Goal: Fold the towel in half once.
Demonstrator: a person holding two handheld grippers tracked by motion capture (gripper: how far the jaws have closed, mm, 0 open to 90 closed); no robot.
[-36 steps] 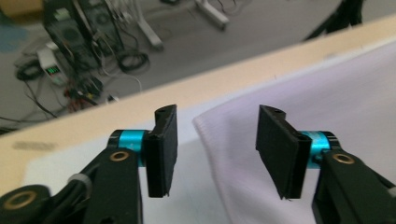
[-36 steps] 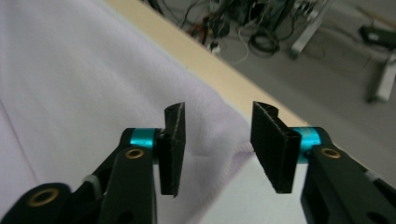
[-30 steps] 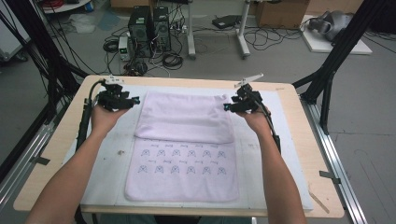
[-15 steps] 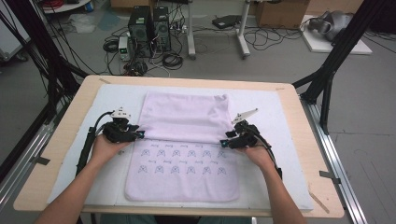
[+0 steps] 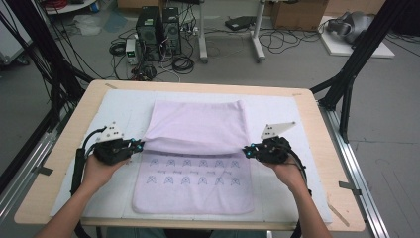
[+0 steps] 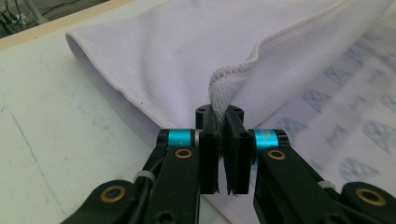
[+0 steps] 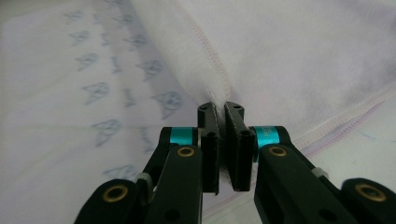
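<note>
A lilac towel (image 5: 198, 124) lies on the white mat, its far part folded toward me over the half printed with small blue figures. My left gripper (image 5: 141, 145) is at the flap's left corner and my right gripper (image 5: 246, 151) at its right corner. In the left gripper view the gripper (image 6: 219, 114) pinches a bunched bit of the towel's hem (image 6: 233, 79). In the right gripper view the gripper (image 7: 220, 109) clamps the stitched towel edge (image 7: 212, 70). Both pairs of jaws have just been closing, with towel cloth between them.
The white mat (image 5: 124, 106) covers most of the wooden table (image 5: 69, 129). Metal rails run along both table sides. Black frame poles stand at the far corners. Computers, cables and boxes sit on the floor beyond the far edge.
Both hands have come from the table's far corners toward me, drawing the towel's edge over the printed half. The flap now reaches the towel's middle.
</note>
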